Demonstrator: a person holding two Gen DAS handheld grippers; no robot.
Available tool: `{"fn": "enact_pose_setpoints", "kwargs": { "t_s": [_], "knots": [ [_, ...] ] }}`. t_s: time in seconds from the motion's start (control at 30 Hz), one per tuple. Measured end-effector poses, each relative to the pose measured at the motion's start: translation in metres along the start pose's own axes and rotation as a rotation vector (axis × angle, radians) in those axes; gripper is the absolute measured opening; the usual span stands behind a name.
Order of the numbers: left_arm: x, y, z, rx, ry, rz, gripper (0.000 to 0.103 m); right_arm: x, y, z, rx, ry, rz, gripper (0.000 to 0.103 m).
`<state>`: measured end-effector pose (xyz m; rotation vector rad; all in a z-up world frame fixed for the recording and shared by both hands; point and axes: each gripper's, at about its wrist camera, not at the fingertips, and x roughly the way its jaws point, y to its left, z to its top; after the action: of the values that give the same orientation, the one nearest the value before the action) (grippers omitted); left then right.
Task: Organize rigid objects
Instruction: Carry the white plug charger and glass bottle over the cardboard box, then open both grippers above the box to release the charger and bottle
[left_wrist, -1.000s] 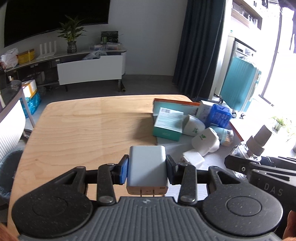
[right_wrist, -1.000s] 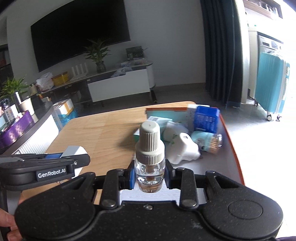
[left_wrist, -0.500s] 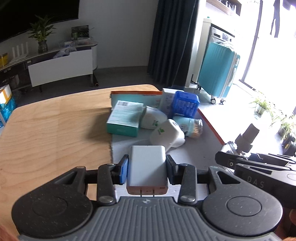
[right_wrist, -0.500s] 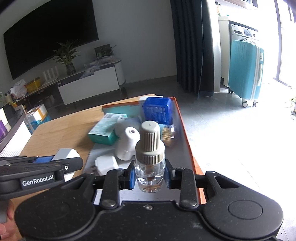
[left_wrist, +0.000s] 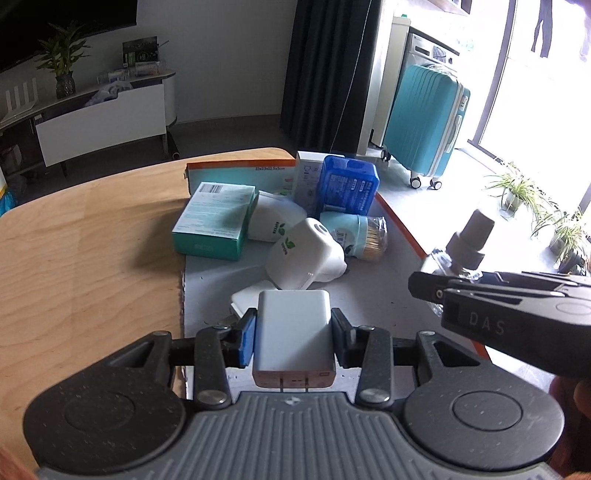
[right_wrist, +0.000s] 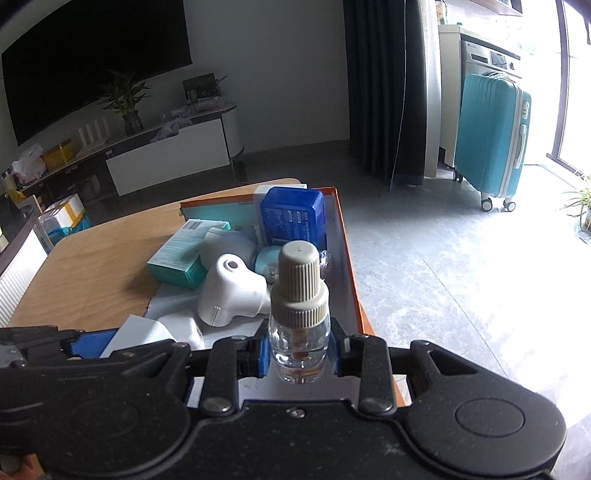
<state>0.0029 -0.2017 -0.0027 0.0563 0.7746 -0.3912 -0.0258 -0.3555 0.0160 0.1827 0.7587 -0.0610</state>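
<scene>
Left gripper (left_wrist: 294, 338) is clamped on a white charger (left_wrist: 293, 332) above the tray (left_wrist: 388, 295). Right gripper (right_wrist: 299, 354) is clamped on a clear bottle (right_wrist: 299, 321), upright, over the tray's right edge.

Bare tray floor (left_wrist: 376, 291) ahead lies open — white vaporizer (left_wrist: 304, 258) crowds beyond.
</scene>
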Motion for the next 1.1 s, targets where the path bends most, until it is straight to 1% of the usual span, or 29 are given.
{"fn": "enact_pose_setpoints", "kwargs": {
  "t_s": [0.37,0.47,0.5,0.53,0.57,0.63,0.73,0.8,0.87,0.9,0.97,1.1],
  "knots": [
    [0.016,-0.007,0.002,0.004,0.027,0.004,0.041,0.024,0.000,0.010,-0.031,0.040,0.014,0.037],
    [0.022,-0.008,0.002,-0.003,0.037,0.008,0.041,0.028,-0.002,0.014,-0.027,0.038,0.033,0.038],
    [0.023,-0.009,0.003,0.000,0.041,0.011,0.041,0.027,-0.002,0.016,-0.028,0.032,0.035,0.039],
    [0.024,-0.010,0.003,0.001,0.044,0.011,0.041,0.026,-0.002,0.017,-0.030,0.022,0.032,0.044],
    [0.025,-0.011,0.003,0.003,0.044,0.009,0.041,0.024,-0.003,0.018,-0.030,0.010,0.031,0.053],
    [0.026,-0.015,0.003,0.009,0.044,0.007,0.041,0.015,-0.007,0.020,-0.020,-0.026,0.034,0.054],
    [0.028,-0.023,0.006,0.025,0.043,0.010,0.042,0.001,-0.013,0.021,0.005,-0.058,0.021,0.054],
    [0.025,-0.026,0.007,0.027,0.038,0.009,0.050,-0.010,-0.015,0.022,0.005,-0.080,0.008,0.056],
    [0.018,-0.029,0.008,0.029,0.019,0.022,0.083,-0.021,-0.019,0.020,0.013,-0.098,0.006,0.056],
    [0.012,-0.031,0.009,0.033,0.004,0.037,0.088,-0.026,-0.022,0.020,0.018,-0.104,0.003,0.057],
    [0.002,-0.032,0.010,0.041,-0.015,0.063,0.103,-0.035,-0.026,0.017,0.033,-0.115,-0.008,0.058],
    [-0.020,-0.031,0.012,0.017,-0.023,0.114,0.103,-0.052,-0.034,0.008,0.061,-0.124,-0.013,0.061]
  ]
}}
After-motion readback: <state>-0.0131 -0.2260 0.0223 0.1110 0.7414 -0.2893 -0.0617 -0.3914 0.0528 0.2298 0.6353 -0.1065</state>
